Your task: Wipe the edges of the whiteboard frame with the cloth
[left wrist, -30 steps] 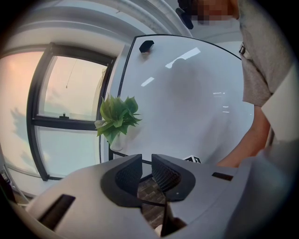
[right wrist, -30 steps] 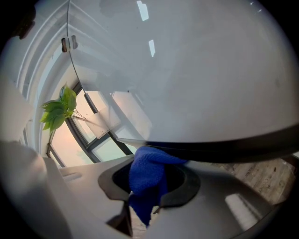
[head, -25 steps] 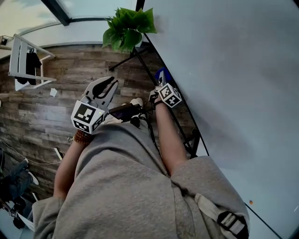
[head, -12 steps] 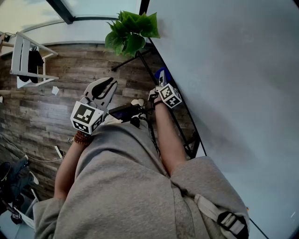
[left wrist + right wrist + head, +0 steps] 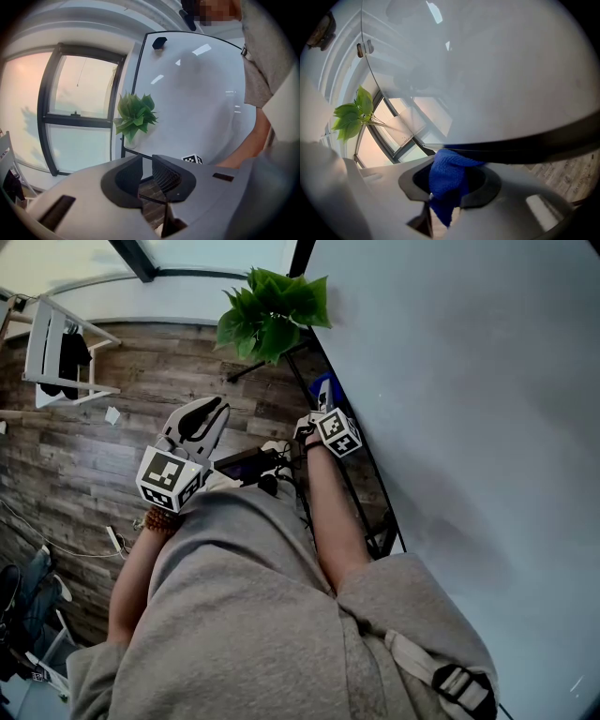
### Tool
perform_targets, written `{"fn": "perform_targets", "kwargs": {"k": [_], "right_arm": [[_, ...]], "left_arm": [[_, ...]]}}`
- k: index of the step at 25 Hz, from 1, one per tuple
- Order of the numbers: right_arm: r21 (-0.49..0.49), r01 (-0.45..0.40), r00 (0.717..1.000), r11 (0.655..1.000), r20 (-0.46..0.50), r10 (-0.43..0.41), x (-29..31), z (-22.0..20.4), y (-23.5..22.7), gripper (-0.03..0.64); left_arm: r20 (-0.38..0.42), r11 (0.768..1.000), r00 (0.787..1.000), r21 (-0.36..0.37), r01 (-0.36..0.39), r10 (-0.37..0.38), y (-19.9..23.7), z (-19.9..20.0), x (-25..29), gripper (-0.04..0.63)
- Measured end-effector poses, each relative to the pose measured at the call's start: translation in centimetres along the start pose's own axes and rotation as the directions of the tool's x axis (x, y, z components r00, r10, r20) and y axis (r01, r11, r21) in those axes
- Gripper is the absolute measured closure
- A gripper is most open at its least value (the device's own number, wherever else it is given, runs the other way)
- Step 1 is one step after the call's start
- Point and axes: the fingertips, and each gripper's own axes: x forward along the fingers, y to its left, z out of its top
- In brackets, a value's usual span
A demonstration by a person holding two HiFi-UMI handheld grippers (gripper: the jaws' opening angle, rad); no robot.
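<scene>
The whiteboard (image 5: 469, 399) fills the right of the head view, and its black frame (image 5: 301, 257) runs down its left side. My right gripper (image 5: 323, 401) is shut on a blue cloth (image 5: 324, 388) and holds it against that frame. In the right gripper view the cloth (image 5: 447, 176) bunches between the jaws of the right gripper (image 5: 450, 169) and touches the dark frame bar (image 5: 525, 147) under the white board (image 5: 487, 70). My left gripper (image 5: 220, 407) hangs over the floor left of the frame, shut and holding nothing. In its own view the left gripper (image 5: 146, 159) points at the board (image 5: 197, 93).
A green potted plant (image 5: 272, 306) stands at the board's far corner and also shows as the plant (image 5: 136, 115) before a window (image 5: 79, 117). A white rack (image 5: 56, 352) stands on the wooden floor (image 5: 112, 465) at the left. A small black object (image 5: 159, 43) sticks to the board.
Hardly anything has moved. The head view has drifted a little, and the right gripper still holds the cloth at about the same spot on the frame.
</scene>
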Motion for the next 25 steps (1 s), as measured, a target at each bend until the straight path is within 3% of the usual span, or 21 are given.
{"fn": "perform_targets", "kwargs": {"k": [12, 25], "right_arm": [[-0.008, -0.072, 0.997, 0.997, -0.019, 0.072, 3.1, -0.5, 1.9, 0.491], [0.013, -0.130, 0.990, 0.991, -0.059, 0.130, 6.9, -1.0, 4.3, 0.491]], "left_arm": [[-0.039, 0.999, 0.998, -0.011, -0.047, 0.046, 0.9, -0.8, -0.4, 0.528], [-0.018, 0.992, 0.993, -0.057, -0.114, 0.113, 1.3, -0.8, -1.7, 0.528]]}}
